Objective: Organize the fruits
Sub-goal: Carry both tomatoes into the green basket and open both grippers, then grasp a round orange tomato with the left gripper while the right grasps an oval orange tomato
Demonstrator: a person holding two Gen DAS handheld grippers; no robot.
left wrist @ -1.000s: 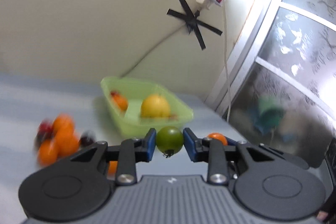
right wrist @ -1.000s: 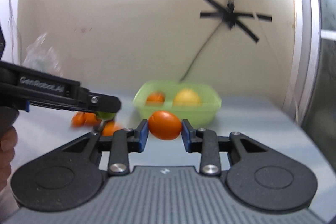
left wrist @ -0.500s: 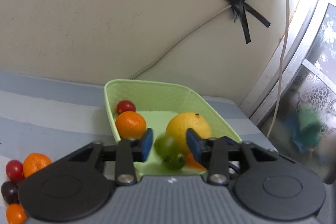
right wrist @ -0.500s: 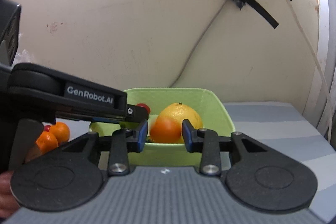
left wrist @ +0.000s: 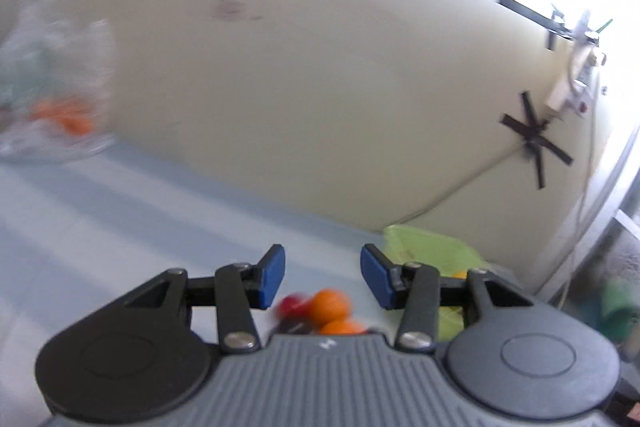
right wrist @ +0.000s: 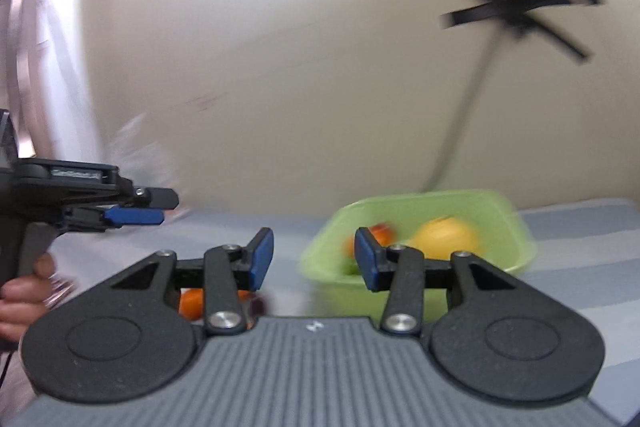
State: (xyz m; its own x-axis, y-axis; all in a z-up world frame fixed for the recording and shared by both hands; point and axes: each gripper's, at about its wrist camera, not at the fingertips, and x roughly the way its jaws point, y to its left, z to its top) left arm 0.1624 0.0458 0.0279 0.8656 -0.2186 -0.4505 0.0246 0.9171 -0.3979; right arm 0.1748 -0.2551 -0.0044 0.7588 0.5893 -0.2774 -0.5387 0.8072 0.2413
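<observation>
- Left wrist view: left gripper (left wrist: 322,277) spread wide, blue pads (left wrist: 272,277) well apart, nothing between them.
- Low in the gap, just past the gripper body, a blurred cluster of loose fruit on the striped tablecloth (left wrist: 120,227): an orange mandarin (left wrist: 330,303), a second orange one (left wrist: 340,327) below it, a small red fruit (left wrist: 289,304) touching on the left.
- Off to the right, partly hidden behind the right finger, the green basket (left wrist: 424,241) against the wall; a sliver of yellow-orange fruit (left wrist: 460,273) showing inside, too little to name.
- Far left, a blurred clear plastic bag (left wrist: 52,83) with something orange in it, well apart from the basket.
- On the cream wall, black tape crosses (left wrist: 534,139) pinning a cable; a power strip (left wrist: 572,83) hanging above.
- Right wrist view: right gripper (right wrist: 314,253) likewise open and empty, pads (right wrist: 262,257) set wide.
- Right of centre, green basket (right wrist: 516,227) on the table near the wall, smeared by motion; inside, a large yellow citrus (right wrist: 446,237), an orange-red fruit (right wrist: 382,233) beside it, something green (right wrist: 351,267) low at the near wall.
- Behind the left finger, loose orange fruit (right wrist: 191,302) and a dark one (right wrist: 259,303) on the cloth, outside the basket.
- At the left edge, the left gripper (right wrist: 138,205) seen side-on, held by a hand (right wrist: 24,301); from this angle, cannot tell how far the jaws stand apart.
</observation>
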